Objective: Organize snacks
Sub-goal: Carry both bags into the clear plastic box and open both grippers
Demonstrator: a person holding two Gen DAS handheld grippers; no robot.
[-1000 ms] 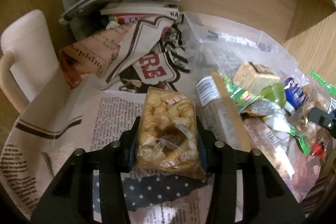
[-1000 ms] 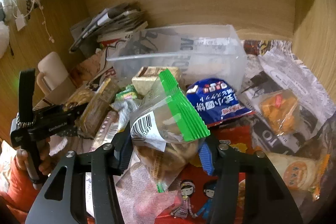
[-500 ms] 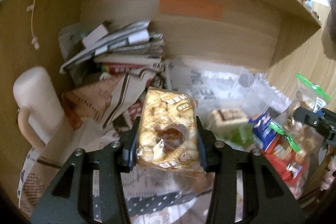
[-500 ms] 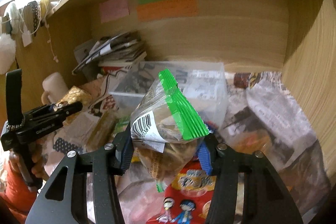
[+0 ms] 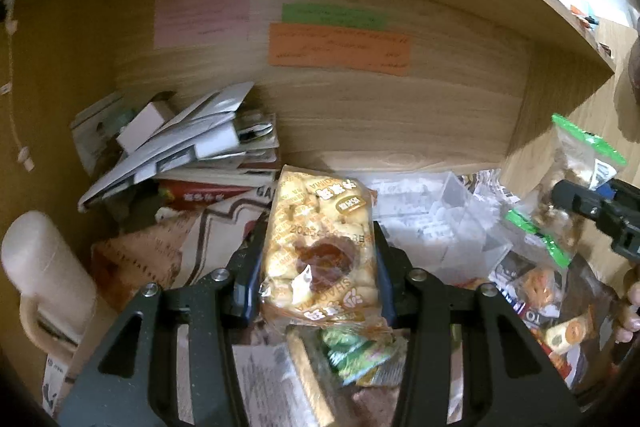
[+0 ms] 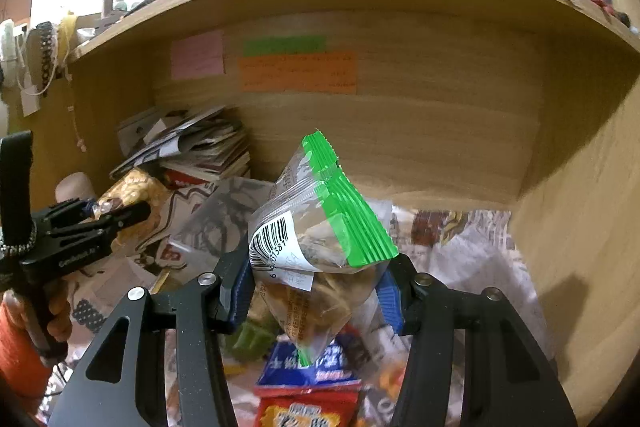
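Two snack packs held up in front of the clear box (image 5: 452, 223).
Left gripper (image 5: 318, 263) clamped on a yellow puffed-snack pack (image 5: 320, 247), upright between its fingers, up and left of the box. Right gripper (image 6: 316, 287) clamped on a clear green-striped bag (image 6: 320, 243), top tilted left, in front of the box (image 6: 216, 223), above the snack pile (image 6: 308, 379).

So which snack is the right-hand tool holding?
Look inside the wooden alcove with the orange note on its back wall. In front of it, the right gripper pinches a clear bag above the snack pile. Only this bag has a bright green striped top and a barcode sticker.
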